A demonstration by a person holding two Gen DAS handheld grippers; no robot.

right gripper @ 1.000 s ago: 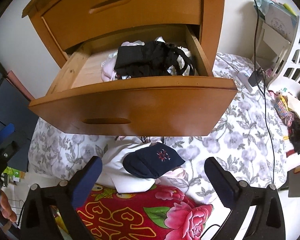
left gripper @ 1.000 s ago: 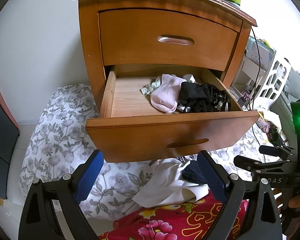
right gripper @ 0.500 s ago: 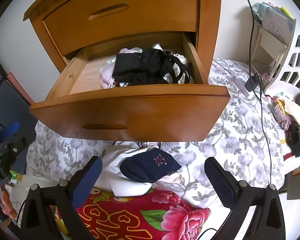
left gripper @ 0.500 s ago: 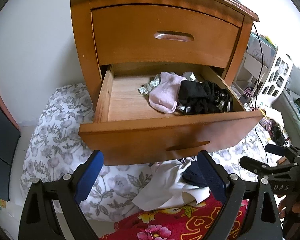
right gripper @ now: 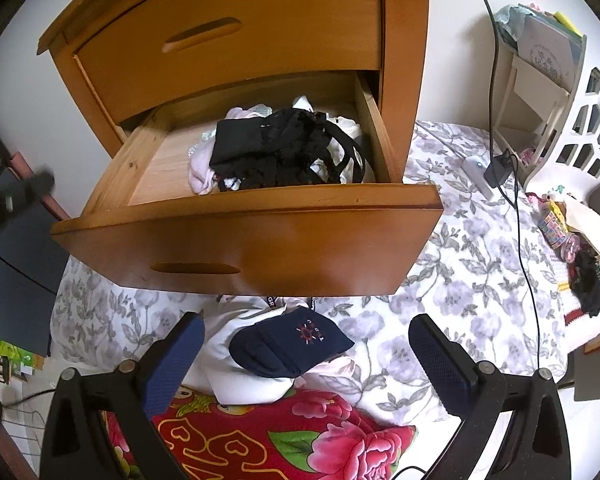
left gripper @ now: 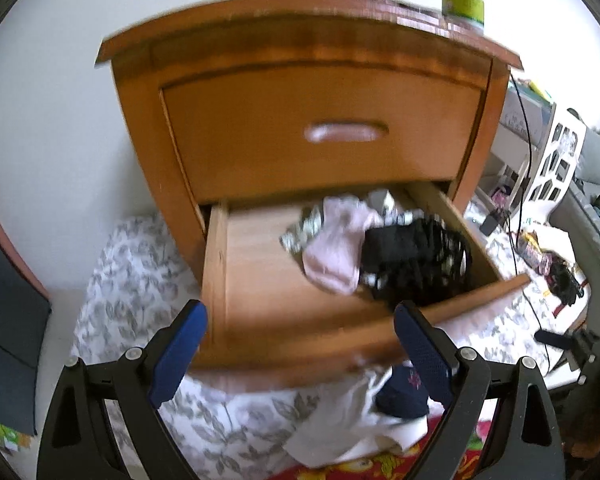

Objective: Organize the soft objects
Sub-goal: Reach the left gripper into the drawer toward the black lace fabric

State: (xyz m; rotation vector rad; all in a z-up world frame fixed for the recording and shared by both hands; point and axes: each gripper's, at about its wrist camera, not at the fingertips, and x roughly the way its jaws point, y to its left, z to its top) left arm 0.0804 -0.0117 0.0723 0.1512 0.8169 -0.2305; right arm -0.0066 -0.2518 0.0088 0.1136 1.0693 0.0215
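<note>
Bedding with a grey floral print (right gripper: 472, 264) lay under one wooden nightstand (left gripper: 300, 92) with two drawers: the upper drawer (left gripper: 324, 136) shut, the lower drawer (right gripper: 244, 248) pulled out. Inside it lay one black lace garment (right gripper: 284, 152) touching one pale pink garment (left gripper: 340, 248). Below the drawer front, one navy sock (right gripper: 292, 346) rested on one white garment (right gripper: 236, 376) beside a red floral cloth (right gripper: 280, 440). Both the left gripper (left gripper: 296, 344) and right gripper (right gripper: 306, 360) had jaws spread wide, holding nothing.

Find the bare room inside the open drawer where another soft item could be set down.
The open drawer has bare wood floor along its left side, bordered by the left wall, the front panel and the pink sock. The right half is crowded: the black garment fills it up to the right wall.
</note>
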